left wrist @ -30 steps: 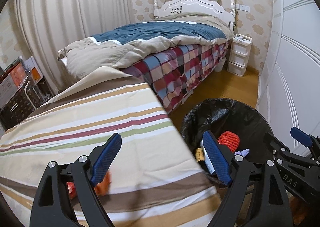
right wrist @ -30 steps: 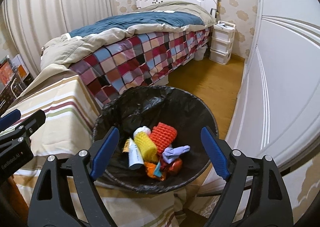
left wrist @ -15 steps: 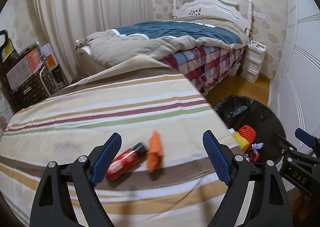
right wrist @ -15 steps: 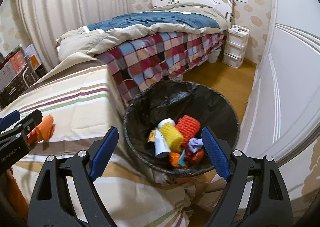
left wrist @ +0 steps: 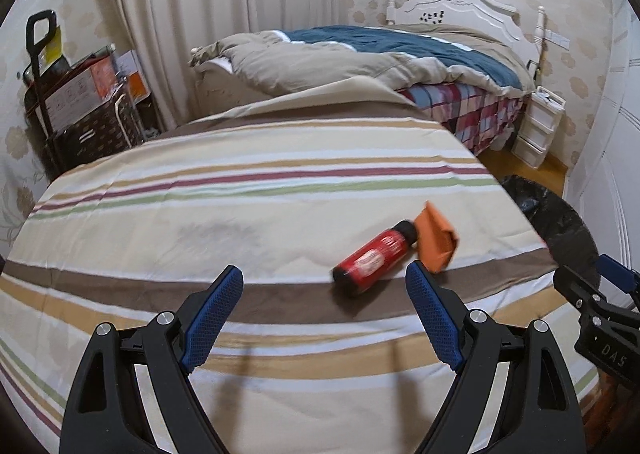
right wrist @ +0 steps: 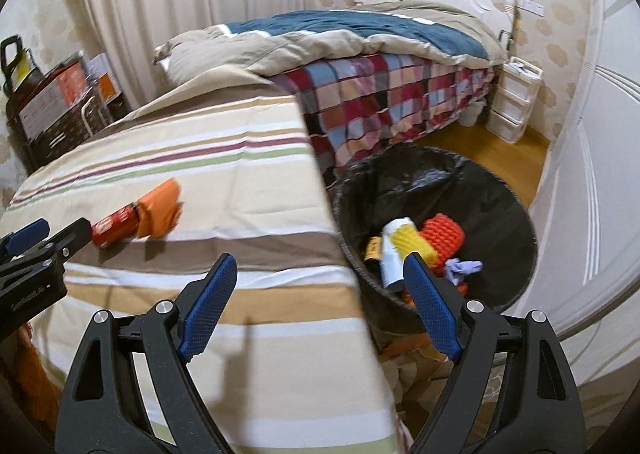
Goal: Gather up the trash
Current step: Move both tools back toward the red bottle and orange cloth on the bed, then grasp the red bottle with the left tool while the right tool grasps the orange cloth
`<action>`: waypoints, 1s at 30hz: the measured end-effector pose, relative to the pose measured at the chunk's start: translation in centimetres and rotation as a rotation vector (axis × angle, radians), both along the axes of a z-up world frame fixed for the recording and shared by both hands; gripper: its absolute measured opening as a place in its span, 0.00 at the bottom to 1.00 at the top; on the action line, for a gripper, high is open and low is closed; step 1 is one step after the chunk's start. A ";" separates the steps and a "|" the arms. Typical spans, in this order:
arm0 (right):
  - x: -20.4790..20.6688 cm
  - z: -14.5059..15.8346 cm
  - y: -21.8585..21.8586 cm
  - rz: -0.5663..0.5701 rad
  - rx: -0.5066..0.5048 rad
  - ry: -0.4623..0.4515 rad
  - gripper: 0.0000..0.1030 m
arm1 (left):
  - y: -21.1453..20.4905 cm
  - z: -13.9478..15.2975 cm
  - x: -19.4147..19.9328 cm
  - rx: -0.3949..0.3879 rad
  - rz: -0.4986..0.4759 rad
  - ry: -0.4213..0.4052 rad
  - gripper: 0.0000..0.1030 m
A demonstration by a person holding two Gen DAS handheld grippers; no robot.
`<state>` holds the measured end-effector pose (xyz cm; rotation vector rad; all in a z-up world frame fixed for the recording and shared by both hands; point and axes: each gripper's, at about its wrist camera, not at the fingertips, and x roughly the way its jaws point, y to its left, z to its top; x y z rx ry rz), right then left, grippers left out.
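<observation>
Striped cloth (left wrist: 248, 213) covers a raised surface at the foot of a bed (left wrist: 400, 53), and two pieces of trash lie on it near its right-hand edge — a red bottle (left wrist: 374, 258) with a black cap, on its side, and a folded orange packet (left wrist: 436, 240) touching the bottle's capped end. Both are slightly blurred.

The left gripper (left wrist: 324, 318) hangs over the cloth with its blue-padded jaws spread wide and nothing between them; the bottle lies just beyond its right finger, untouched. The right gripper (right wrist: 316, 306) is likewise spread and empty, poised over the edge of the cloth, with the trash bin (right wrist: 500, 189) just past its right finger.

The bin stands on the wooden floor beside the covered surface, lined with a black bag. Inside it — a yellow ribbed item (right wrist: 412, 242), an orange-red knitted item (right wrist: 446, 232), a white tube (right wrist: 390, 266) and a small purple scrap (right wrist: 464, 268), heaped together.

In the right wrist view the left gripper's tip shows at the left border, close to the bottle.
</observation>
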<state>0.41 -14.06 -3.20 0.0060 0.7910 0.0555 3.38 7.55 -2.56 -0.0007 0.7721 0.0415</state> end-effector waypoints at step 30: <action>0.4 -0.8 2.0 0.042 -0.019 0.026 0.81 | -1.6 -2.7 4.0 0.031 -0.146 0.139 0.48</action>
